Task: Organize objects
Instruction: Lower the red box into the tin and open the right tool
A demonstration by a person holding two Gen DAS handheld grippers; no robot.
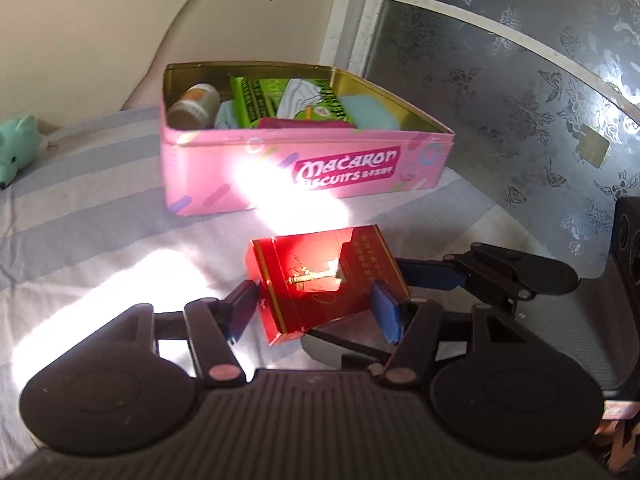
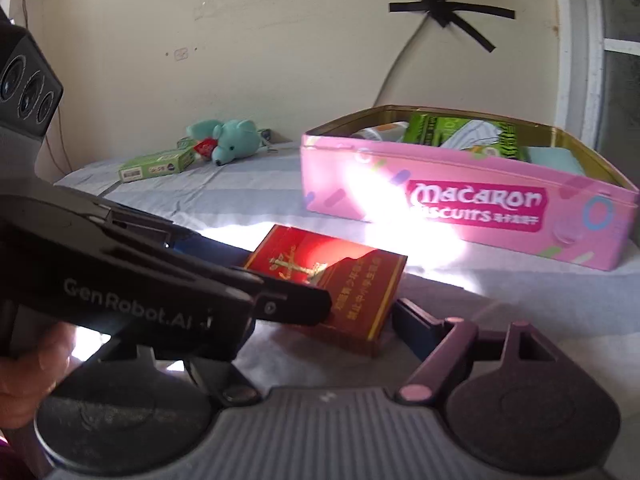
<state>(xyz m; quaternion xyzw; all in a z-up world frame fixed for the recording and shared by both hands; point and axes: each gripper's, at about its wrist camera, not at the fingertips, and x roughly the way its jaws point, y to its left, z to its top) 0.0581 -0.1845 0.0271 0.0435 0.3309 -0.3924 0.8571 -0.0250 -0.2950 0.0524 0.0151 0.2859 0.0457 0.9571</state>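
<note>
A red box (image 1: 320,280) with gold print is between the fingers of my left gripper (image 1: 316,312), which is shut on it just above the striped cloth. It also shows in the right wrist view (image 2: 340,284). My right gripper (image 2: 352,320) has its fingers beside the same box; its left finger is hidden behind the left gripper's body (image 2: 160,280), so I cannot tell its state. The right gripper's finger (image 1: 432,272) shows right of the box. A pink Macaron tin (image 1: 304,172) stands open behind, holding a jar, green packets and a teal case.
A teal plush mouse (image 2: 232,136) and a green box (image 2: 160,164) lie at the far left by the wall. The tin also shows in the right wrist view (image 2: 480,208). A patterned glass pane (image 1: 520,80) stands to the right. Bright sunlight crosses the cloth (image 1: 100,220).
</note>
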